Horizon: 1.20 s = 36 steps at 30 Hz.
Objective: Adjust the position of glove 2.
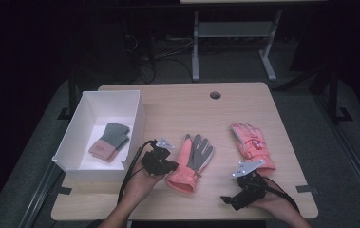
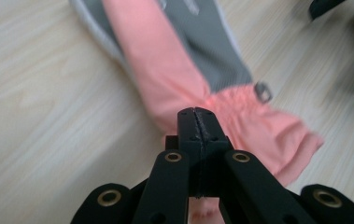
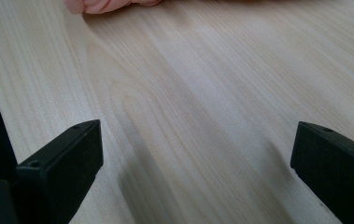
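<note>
The left gripper [image 2: 197, 113], jaws pressed together at the cuff of the coral and grey padded glove [image 1: 191, 161], should check the fabric is pinched; the right gripper [image 3: 195, 158] rests wide on the desk [image 1: 177, 107].

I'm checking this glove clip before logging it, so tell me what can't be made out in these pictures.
- Left tongs: shut over the pink and grey glove cuff; their own tips hide whether fabric is pinched, left gripper view.
- Same glove: fingers cut off by the top edge there.
- Second pink glove: its cuff is hidden behind the right tongs, high view.
- Small glove in the white box: too small and dim to tell details.
</note>
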Each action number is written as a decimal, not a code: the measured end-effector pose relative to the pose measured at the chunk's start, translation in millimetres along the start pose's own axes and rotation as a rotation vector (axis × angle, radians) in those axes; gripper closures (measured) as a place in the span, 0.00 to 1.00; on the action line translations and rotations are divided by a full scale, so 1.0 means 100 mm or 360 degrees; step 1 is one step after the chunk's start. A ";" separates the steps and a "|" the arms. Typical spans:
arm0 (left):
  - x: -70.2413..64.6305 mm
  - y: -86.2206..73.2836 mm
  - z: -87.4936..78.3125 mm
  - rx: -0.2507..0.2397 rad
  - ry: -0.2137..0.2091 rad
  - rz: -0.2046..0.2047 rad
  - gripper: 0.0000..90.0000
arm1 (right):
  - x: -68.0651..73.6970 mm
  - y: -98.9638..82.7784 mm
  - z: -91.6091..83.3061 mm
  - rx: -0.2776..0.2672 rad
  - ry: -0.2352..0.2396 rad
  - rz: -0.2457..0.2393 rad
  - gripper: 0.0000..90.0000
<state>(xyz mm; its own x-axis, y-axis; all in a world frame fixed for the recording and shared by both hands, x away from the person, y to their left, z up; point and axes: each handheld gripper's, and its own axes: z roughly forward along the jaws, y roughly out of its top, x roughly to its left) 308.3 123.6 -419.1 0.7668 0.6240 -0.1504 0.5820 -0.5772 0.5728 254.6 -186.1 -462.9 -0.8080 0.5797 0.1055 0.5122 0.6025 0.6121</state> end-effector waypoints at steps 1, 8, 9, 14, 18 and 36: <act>0.00 -0.01 0.01 0.0006 0.0003 -0.0009 1.00 | 0.00 0.00 0.00 0.0001 0.0000 -0.0001 0.02; -0.05 -0.02 0.08 0.0064 -0.0116 -0.0006 1.00 | 0.00 0.00 0.00 -0.0004 0.0002 -0.0001 0.02; -0.07 -0.01 0.08 0.0094 -0.0136 0.0026 1.00 | 0.00 0.00 0.00 -0.0002 0.0001 0.0002 0.02; -0.20 0.03 0.16 0.0088 -0.0193 0.0084 1.00 | -0.01 0.00 -0.01 -0.0003 -0.0001 0.0010 0.02; -0.29 0.06 0.24 0.0070 -0.0230 0.0098 1.00 | -0.01 -0.01 -0.01 -0.0003 -0.0003 0.0010 0.02; -0.22 -0.09 0.19 0.0058 -0.0191 0.0181 0.72 | 0.00 0.02 -0.06 -0.0028 0.0004 0.0038 0.03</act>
<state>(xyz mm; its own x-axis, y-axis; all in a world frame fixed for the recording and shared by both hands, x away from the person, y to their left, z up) 291.6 105.1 -436.5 0.8539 0.4874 -0.1827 0.4973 -0.6604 0.5626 254.1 -188.2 -457.2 -0.7962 0.5925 0.1222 0.5262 0.5786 0.6231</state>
